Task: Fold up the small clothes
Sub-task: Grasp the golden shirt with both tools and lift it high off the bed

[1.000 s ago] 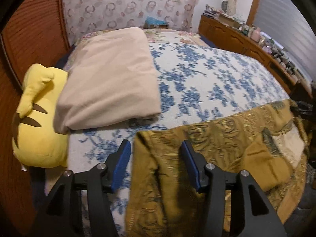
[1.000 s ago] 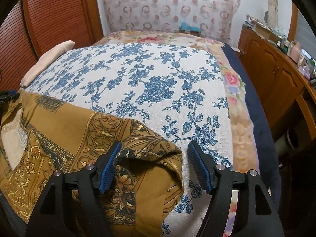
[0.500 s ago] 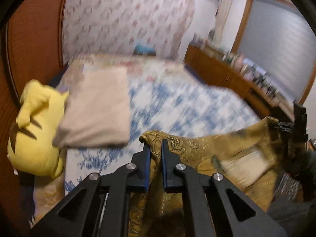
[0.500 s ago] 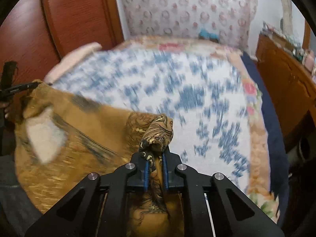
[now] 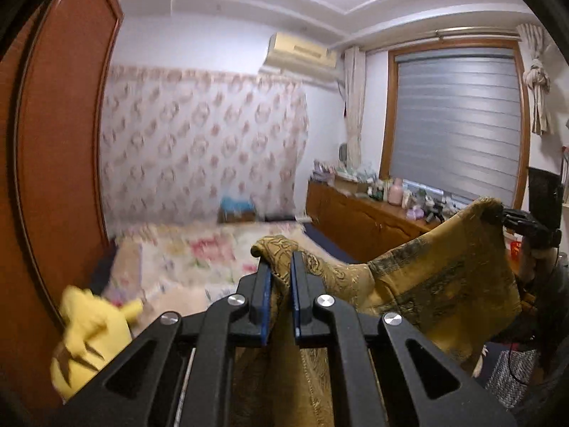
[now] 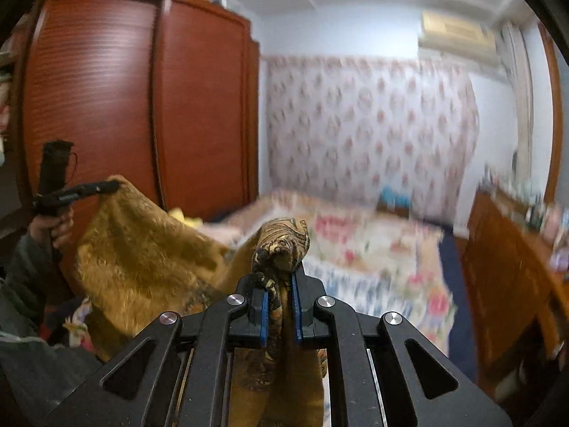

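Garment (image 5: 437, 277) hangs above the floral bed (image 5: 199, 252) — bedroom, wooden wardrobe (image 6: 142, 106).

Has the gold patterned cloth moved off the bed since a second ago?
Yes. The gold patterned cloth has gone up: it lay on the blue-flowered bed, now it hangs between both grippers, level with the wooden sideboard.

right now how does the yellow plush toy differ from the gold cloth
The plush toy is plain bright yellow with dark stripes; the cloth is dull gold with a dark ornate print. The toy lies low at the bed's edge; the cloth hangs in the air. Nothing grips the toy; the left tool and right tool each pinch a corner of the cloth. Both are soft.
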